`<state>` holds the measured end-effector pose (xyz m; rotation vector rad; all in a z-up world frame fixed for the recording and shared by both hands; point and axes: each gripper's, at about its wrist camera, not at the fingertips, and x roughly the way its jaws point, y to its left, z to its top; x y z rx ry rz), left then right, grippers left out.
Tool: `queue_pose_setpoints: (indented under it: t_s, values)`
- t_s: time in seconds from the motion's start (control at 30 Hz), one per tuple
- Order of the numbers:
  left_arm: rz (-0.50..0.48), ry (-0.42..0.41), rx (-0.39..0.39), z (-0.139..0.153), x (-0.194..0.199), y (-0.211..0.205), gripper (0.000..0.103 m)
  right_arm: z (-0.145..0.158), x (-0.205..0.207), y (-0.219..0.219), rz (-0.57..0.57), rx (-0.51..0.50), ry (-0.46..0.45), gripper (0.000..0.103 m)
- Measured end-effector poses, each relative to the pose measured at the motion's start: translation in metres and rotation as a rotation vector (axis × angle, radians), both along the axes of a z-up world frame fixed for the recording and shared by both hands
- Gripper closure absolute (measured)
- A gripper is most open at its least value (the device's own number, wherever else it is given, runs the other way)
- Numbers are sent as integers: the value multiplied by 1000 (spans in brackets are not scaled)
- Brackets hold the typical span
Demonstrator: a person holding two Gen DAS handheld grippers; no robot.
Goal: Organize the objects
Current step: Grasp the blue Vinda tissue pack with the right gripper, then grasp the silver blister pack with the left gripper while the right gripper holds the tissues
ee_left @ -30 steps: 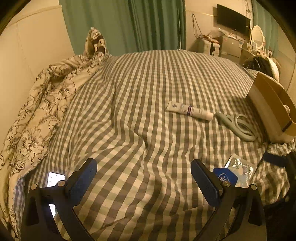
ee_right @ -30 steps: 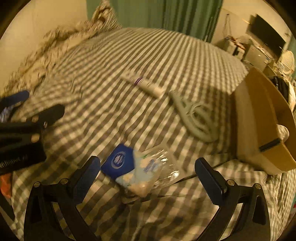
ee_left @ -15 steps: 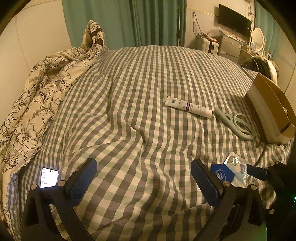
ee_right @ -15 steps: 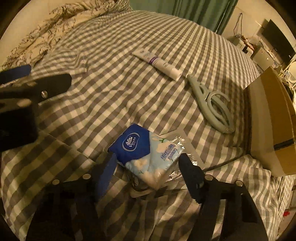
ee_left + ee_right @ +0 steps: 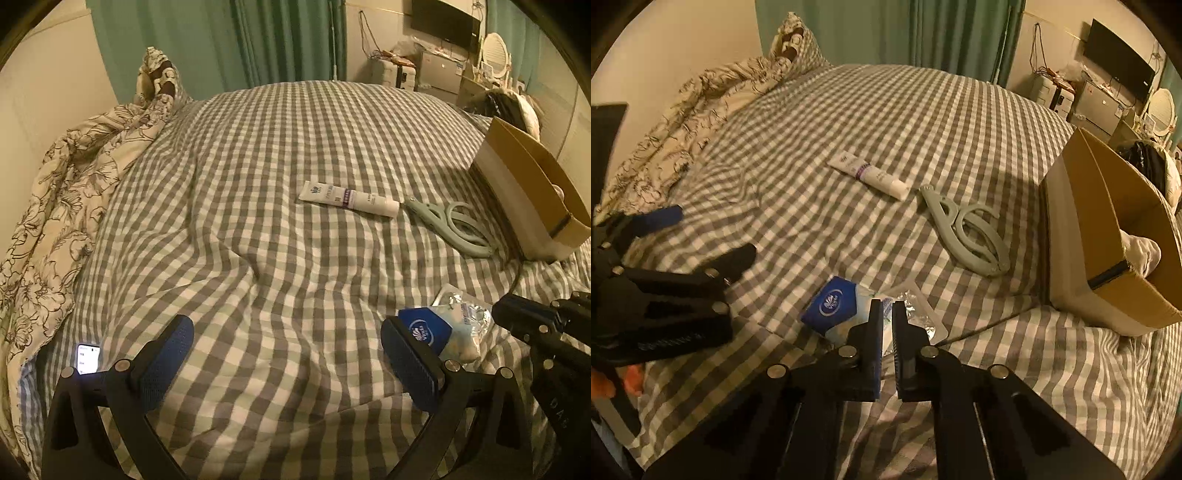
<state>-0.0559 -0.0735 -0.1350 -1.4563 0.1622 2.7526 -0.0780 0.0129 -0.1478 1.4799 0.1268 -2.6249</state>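
A blue and white tissue pack (image 5: 838, 308) lies on the checked bed near the front; it also shows in the left wrist view (image 5: 439, 332). My right gripper (image 5: 885, 314) is shut on the tissue pack's near end. My left gripper (image 5: 284, 354) is open and empty, low over the bed left of the pack. A white tube (image 5: 349, 198) (image 5: 870, 176) and a grey folding hanger (image 5: 454, 227) (image 5: 967, 236) lie further off. An open cardboard box (image 5: 532, 192) (image 5: 1108, 236) stands at the right.
A crumpled floral duvet (image 5: 74, 199) lies along the bed's left side by the wall. A lit phone (image 5: 88, 359) lies at the front left. A white cloth (image 5: 1143, 254) sits inside the box. Furniture and a TV (image 5: 443, 18) stand beyond the bed.
My right gripper has moved down onto the tissue pack and closed from wide open to shut on it. The left gripper has stayed open, drifting slightly.
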Motion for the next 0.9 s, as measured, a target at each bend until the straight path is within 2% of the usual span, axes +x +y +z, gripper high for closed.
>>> queue_pose_setpoints:
  t_s: [0.1,0.17,0.23,0.27,0.37,0.43,0.6,0.73,0.9]
  values:
    - [26,-5,-2,-1,-1,-3,0,-4,-3,3,8,-59,-16,98]
    - [56,-6,13,0,-2,-11,0,-12,-6,-4,19,-54,-39,91]
    - [92,3,28,4,-2,-20,0,-20,-9,-11,24,-40,-51,44]
    - [107,8,33,6,-2,-24,0,-24,-10,-14,25,-37,-55,37]
    - [137,14,38,9,-1,-35,0,-35,-17,-25,37,-20,-64,33]
    - [151,6,56,8,-2,-40,0,-44,-23,-30,42,2,-82,23]
    - [140,-3,54,5,-1,-38,0,-65,-31,-42,51,84,-117,15]
    - [129,-1,41,4,0,-34,0,-72,-33,-34,23,99,-141,18]
    - [102,-9,47,5,2,-30,0,-43,-21,-10,-49,61,-59,22]
